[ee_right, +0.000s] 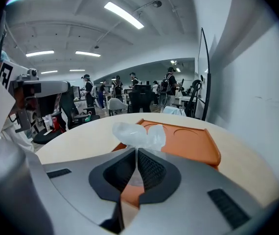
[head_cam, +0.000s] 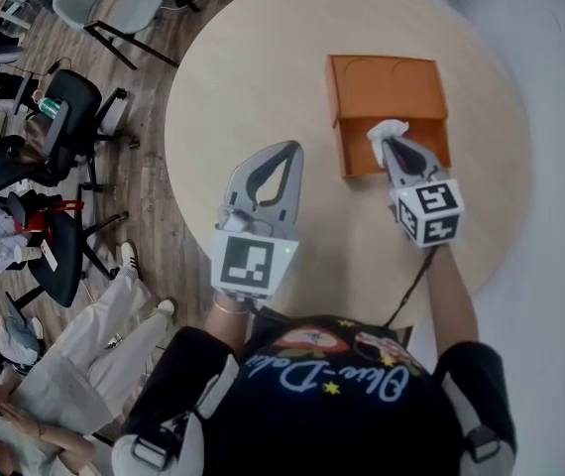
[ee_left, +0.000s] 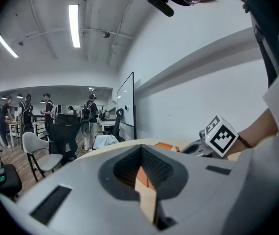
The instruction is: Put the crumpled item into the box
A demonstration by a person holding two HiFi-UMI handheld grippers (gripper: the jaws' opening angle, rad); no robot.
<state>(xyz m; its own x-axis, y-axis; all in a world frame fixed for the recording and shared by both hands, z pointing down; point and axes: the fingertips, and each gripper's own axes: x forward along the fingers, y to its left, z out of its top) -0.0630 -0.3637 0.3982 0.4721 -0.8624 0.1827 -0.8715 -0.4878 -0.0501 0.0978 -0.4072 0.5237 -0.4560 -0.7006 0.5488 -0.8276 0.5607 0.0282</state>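
Observation:
An orange box lies open on the round table, its lid folded back on the far side. My right gripper is shut on a crumpled white item and holds it over the box's near compartment. In the right gripper view the crumpled item sticks out past the closed jaws, with the box just behind. My left gripper hovers over bare table left of the box, shut with nothing in it; its own view shows the jaws closed and the box far off.
Black office chairs and a grey chair stand on the wood floor left of the table. Several people are seated or standing at the left. The table's near edge runs close under my left gripper.

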